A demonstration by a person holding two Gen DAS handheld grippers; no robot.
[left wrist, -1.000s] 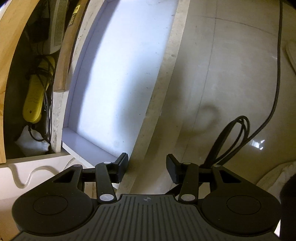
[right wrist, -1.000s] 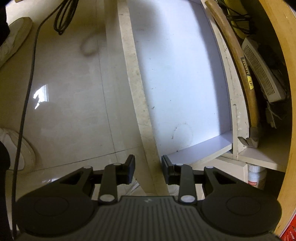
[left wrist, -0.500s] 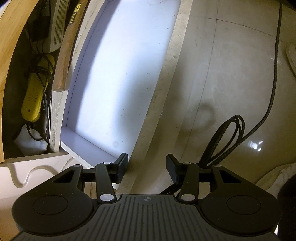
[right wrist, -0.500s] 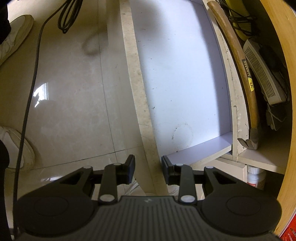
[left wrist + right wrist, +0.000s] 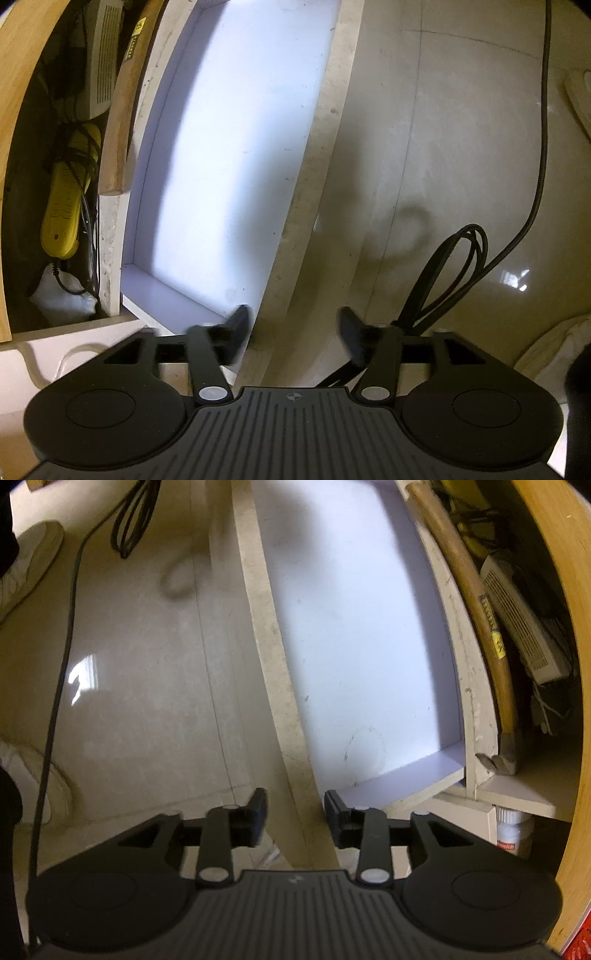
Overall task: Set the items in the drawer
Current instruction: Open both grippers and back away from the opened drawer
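Note:
The pulled-out drawer has a bare white bottom (image 5: 229, 147) (image 5: 351, 627) with nothing lying in it. Its pale front wall (image 5: 314, 166) (image 5: 266, 627) runs up the middle of both views. My left gripper (image 5: 295, 330) straddles the near end of that wall; its jaws are opening, its fingers are blurred and stand clear of the wall. My right gripper (image 5: 295, 808) straddles the other end of the same wall; its jaws are opening too, with a visible gap on the floor side.
A wooden-handled hammer (image 5: 122, 110) (image 5: 476, 609) lies along the drawer's back edge. Behind it sit a white vented box (image 5: 101, 62) (image 5: 517, 627), a yellow device (image 5: 66, 199) and cables. A coiled black cable (image 5: 443, 273) (image 5: 133, 517) and a person's white shoe (image 5: 29, 561) are on the tiled floor.
Both grippers' fingers have spread apart from the drawer's front wall, the left much wider than the right. Neither hand has shifted, and the drawer looks unmoved.

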